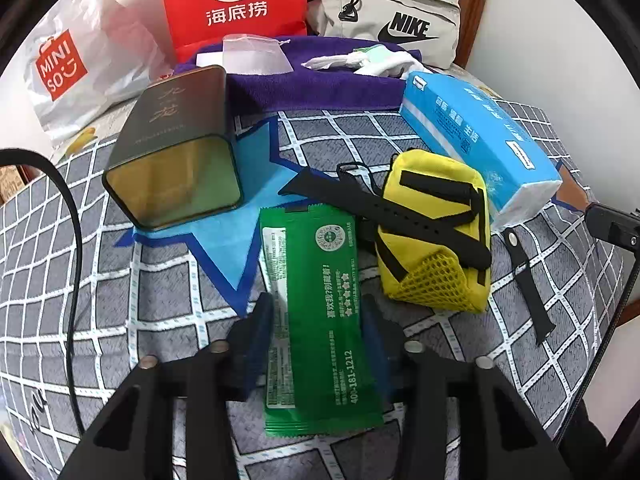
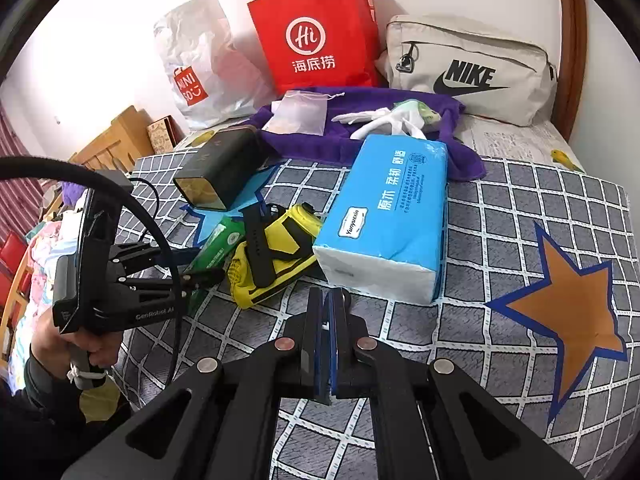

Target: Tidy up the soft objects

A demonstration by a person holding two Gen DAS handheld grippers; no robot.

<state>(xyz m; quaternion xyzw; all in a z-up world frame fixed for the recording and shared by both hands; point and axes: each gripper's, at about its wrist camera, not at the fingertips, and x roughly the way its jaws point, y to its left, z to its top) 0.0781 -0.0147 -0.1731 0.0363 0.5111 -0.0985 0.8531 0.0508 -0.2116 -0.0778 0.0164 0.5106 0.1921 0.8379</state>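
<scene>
A green foil packet (image 1: 320, 248) lies flat on the checked bedspread, and my left gripper (image 1: 316, 304) is shut on its two long edges, blue pads pressing each side. From the right wrist view the same left gripper (image 2: 200, 274) comes in from the left onto the green packet (image 2: 224, 240). A yellow mesh pouch (image 1: 432, 232) with black straps lies just right of the packet. Beyond the pouch is a blue tissue pack (image 1: 472, 136). My right gripper (image 2: 328, 320) is shut and empty, hovering over the bedspread in front of the tissue pack (image 2: 392, 216).
A dark tin (image 1: 176, 148) lies on its side at the left. A purple towel (image 1: 320, 84) holds a clear pouch and white cloths. Behind stand a red paper bag (image 2: 320, 36), a white plastic bag (image 2: 200, 68) and a beige bag (image 2: 472, 68). A black strap (image 1: 528, 284) lies right.
</scene>
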